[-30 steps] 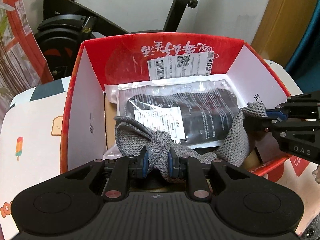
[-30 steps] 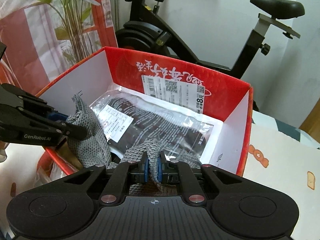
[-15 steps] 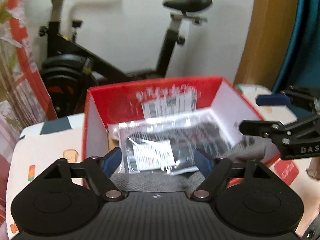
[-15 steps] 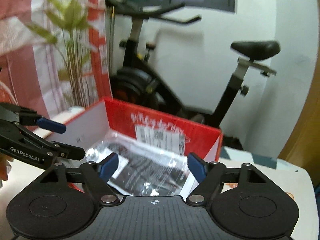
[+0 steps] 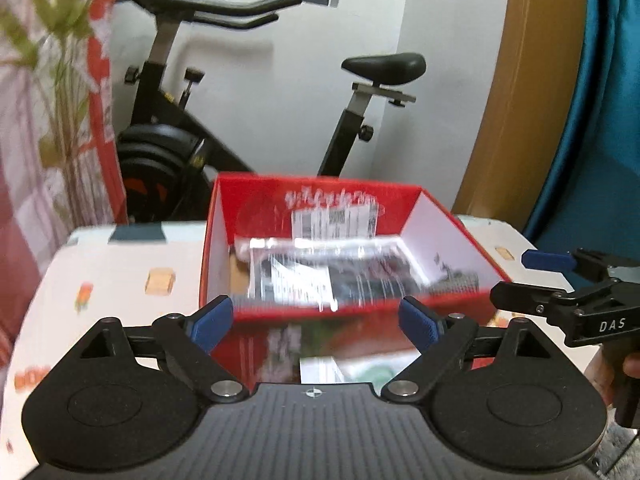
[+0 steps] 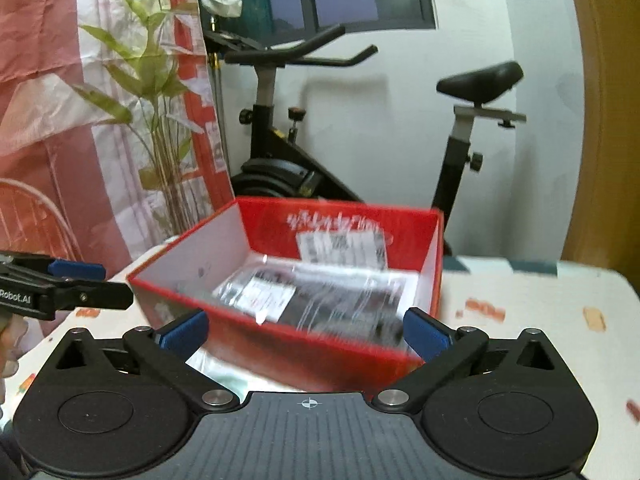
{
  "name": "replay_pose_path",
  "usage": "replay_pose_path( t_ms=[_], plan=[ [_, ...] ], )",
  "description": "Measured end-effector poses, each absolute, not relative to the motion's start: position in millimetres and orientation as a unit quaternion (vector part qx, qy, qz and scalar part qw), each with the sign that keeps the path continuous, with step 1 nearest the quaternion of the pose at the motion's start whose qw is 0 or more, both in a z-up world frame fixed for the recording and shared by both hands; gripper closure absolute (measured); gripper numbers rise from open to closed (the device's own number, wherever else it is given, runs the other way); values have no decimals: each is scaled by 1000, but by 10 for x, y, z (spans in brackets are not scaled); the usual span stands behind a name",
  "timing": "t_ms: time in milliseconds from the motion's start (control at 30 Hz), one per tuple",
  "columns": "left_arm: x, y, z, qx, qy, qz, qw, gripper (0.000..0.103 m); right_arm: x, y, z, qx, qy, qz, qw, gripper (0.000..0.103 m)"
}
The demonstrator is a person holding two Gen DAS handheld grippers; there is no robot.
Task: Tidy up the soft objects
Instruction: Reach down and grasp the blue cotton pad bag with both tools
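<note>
We held our left hand-held gripper [image 5: 316,322] with its blue pads spread wide and nothing between them, just short of the near wall of the red cardboard box [image 5: 448,220]. Our right hand-held gripper [image 6: 306,334] was equally wide and empty. The box stood on the table [image 5: 120,264] with its patterned cloth. Inside lay a clear plastic packet [image 5: 320,276] with dark contents, and a bit of grey knitted fabric [image 5: 460,282] showed blurred at the box's right corner. An exercise bike [image 6: 280,168] stood behind.
</note>
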State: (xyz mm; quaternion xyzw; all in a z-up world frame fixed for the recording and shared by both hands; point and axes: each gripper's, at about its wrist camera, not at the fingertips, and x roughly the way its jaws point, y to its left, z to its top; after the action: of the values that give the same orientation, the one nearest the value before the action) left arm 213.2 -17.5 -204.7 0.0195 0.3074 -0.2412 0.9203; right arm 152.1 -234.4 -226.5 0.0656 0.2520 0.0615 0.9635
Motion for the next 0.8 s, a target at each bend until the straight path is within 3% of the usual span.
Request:
replay_pose_path(
  t_ms=[200, 367, 567, 800],
  plan=[
    [1844, 31, -2401, -11, 353, -234, 906, 15, 1224, -2172, -2576, 95, 286, 76, 951, 1],
    [1671, 202, -2715, -50, 391, -225, 891, 27, 1042, -2011, -2787, 103, 318, 86, 938, 4],
    [1553, 288, -2960, -90, 420, -228, 874, 48, 934, -1914, -2989, 134, 359, 105, 918, 25],
    [1440, 214, -3077, -91, 433, -240, 864, 50, 894, -1827, -3119, 154, 380, 131, 903, 32]
  ],
)
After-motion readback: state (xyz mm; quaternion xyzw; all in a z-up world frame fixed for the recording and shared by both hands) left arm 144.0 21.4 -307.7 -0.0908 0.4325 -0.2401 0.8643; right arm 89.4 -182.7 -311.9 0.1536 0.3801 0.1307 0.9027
